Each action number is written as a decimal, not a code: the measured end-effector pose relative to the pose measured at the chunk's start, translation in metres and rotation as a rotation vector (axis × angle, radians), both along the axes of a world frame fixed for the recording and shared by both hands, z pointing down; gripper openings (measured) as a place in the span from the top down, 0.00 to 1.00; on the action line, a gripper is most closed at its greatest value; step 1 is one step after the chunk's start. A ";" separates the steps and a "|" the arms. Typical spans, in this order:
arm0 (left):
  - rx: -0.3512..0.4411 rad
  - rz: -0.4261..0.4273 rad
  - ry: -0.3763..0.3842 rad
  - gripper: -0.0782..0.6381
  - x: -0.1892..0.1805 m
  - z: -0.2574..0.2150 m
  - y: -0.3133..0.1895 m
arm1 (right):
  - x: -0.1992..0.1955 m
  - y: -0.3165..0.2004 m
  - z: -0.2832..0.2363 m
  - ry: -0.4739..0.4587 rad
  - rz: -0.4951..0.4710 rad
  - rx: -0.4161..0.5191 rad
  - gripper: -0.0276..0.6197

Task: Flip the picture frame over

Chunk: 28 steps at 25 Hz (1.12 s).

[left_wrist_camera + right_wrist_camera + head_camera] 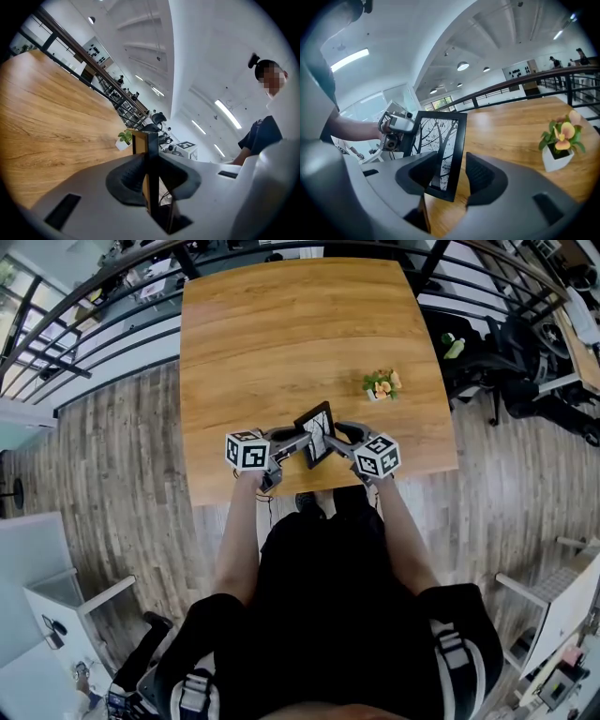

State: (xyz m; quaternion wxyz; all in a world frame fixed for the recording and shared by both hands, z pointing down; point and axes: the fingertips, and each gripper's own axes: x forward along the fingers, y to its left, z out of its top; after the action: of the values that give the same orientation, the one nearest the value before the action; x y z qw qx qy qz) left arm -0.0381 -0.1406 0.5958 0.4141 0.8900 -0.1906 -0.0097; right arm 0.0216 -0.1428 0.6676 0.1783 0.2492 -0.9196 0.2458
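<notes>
The picture frame [316, 430] is black-rimmed with a tree print and stands on edge above the table's near edge, between both grippers. In the left gripper view the picture frame [151, 154] shows edge-on, with a brown back, and my left gripper [152, 180] is shut on it, both pads pressing its sides. In the right gripper view the picture frame [440, 150] faces the camera. My right gripper [452, 177] is open: the frame's right rim sits between the jaws, with a gap to the right pad [480, 176]. In the head view the left gripper [302, 442] and right gripper [336, 440] flank the frame.
A small potted plant [382, 384] with orange flowers stands on the wooden table [281, 324] beyond the frame, to the right; the plant [560, 140] is also at the right gripper view's right side. A black railing [84, 310] runs behind the table.
</notes>
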 end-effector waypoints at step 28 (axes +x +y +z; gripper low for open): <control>-0.058 -0.170 -0.120 0.76 -0.020 0.045 -0.026 | 0.001 0.003 0.021 -0.122 0.102 -0.193 0.81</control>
State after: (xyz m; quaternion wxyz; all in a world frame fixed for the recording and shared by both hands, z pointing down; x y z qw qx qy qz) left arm -0.0584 -0.1670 0.6405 0.4250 0.8573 -0.2901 0.0141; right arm 0.0230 -0.1396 0.6887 0.1322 0.2619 -0.8870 0.3565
